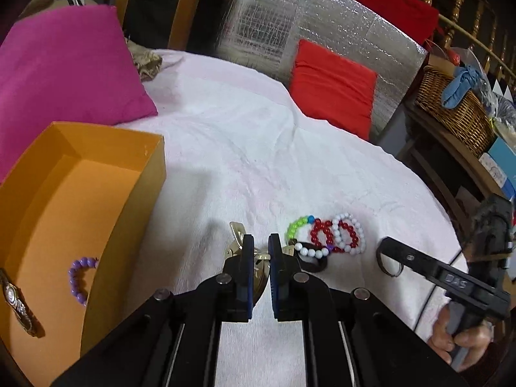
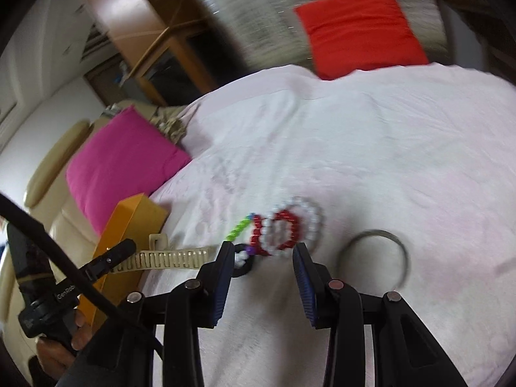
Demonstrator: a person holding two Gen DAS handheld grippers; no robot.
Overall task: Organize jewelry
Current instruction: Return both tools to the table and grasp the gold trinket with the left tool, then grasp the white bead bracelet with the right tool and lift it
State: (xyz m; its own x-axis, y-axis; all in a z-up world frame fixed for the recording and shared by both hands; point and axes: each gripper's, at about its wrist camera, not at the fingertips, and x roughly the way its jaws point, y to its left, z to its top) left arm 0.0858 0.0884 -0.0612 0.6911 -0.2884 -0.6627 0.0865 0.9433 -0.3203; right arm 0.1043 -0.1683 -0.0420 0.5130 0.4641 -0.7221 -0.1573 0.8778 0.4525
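Left gripper (image 1: 260,251) is closed on a cream watch strap (image 2: 171,258), next carrying it into the orange box (image 1: 135,213); right gripper (image 2: 263,258), half open and empty, hovers over the bead bracelets (image 2: 283,229).

On the cloth-covered bed (image 1: 251,148), the open box (image 1: 151,187) sits at nine o'clock in the left wrist view, with a watch (image 1: 17,306) and a bead bracelet (image 1: 80,277) inside. Behind the box, at ten o'clock, lies a cushion (image 1: 64,64); a second cushion (image 1: 332,87) leans at one o'clock against the foil panel (image 1: 338,29). Just beside the box, toward centre, a watch strap (image 2: 174,256) lies between the left gripper (image 1: 260,251) jaws. At its right a cluster of bead bracelets (image 1: 335,237) overlaps, perhaps touching a dark band (image 1: 314,266). Further right lies a bangle (image 2: 374,254). A basket (image 1: 451,106) stands at three o'clock, off the bed.
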